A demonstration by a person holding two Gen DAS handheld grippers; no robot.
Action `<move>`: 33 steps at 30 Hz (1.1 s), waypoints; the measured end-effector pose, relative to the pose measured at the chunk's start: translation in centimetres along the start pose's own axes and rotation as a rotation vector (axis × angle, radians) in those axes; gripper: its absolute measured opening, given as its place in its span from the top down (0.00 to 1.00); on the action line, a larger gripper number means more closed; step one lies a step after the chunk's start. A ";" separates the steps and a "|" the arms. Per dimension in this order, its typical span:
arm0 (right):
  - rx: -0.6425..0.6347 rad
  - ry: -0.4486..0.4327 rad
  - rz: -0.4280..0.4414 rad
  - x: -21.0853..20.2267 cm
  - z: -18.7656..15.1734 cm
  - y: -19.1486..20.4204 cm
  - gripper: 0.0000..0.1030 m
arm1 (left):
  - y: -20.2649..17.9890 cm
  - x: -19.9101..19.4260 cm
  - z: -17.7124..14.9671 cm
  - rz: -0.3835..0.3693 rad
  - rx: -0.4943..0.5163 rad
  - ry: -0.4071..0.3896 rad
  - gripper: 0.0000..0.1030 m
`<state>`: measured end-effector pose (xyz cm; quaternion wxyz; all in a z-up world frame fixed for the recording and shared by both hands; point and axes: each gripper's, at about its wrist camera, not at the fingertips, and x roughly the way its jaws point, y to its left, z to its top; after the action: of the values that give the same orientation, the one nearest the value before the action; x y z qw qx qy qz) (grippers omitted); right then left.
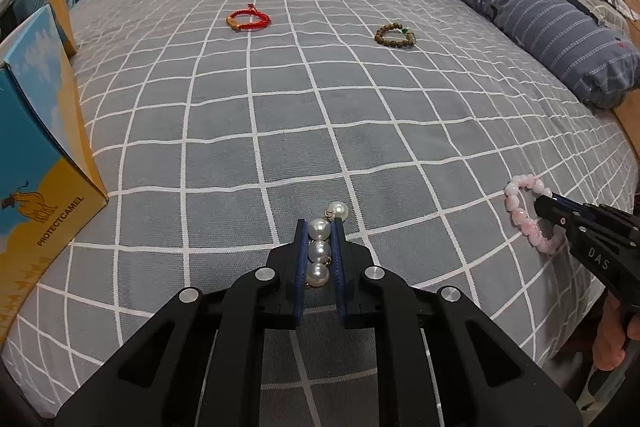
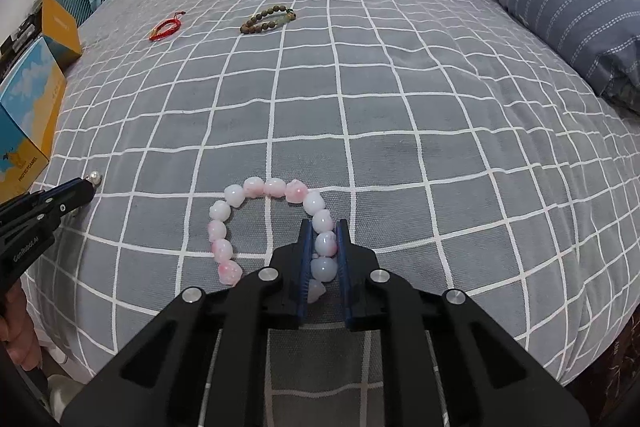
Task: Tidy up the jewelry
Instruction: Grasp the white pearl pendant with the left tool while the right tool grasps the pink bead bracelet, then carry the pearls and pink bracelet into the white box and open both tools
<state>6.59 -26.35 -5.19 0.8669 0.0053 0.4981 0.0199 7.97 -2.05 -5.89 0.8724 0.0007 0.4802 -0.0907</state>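
A string of round, glossy pearls is clamped lengthwise between the blue-padded fingers of the left gripper, one pearl jutting past the tips, while the right gripper is closed on one side of a loop of lumpy pink-and-white beads, the rest of which is spread on the bed to the gripper's left. Beyond, open grey checked cloth is seen up to a red cord bracelet and a brown wooden-bead bracelet, well apart; the bed is bounded by a printed cardboard box at left and a striped pillow at right.
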 end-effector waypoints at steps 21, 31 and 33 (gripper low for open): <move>0.012 -0.061 0.034 -3.0 1.8 0.2 0.89 | 0.6 -2.4 1.5 0.031 -0.019 -0.006 0.89; 0.004 -0.098 0.054 -4.6 3.5 0.8 0.89 | 1.7 -4.2 3.1 0.040 -0.043 -0.029 0.89; 0.000 -0.106 0.055 -4.9 4.0 1.0 0.89 | 2.0 -4.6 3.6 0.042 -0.049 -0.033 0.90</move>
<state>7.57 -25.47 1.09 0.8911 0.0200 0.4513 0.0434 8.88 0.36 -0.29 0.8817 -0.0119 0.4677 -0.0604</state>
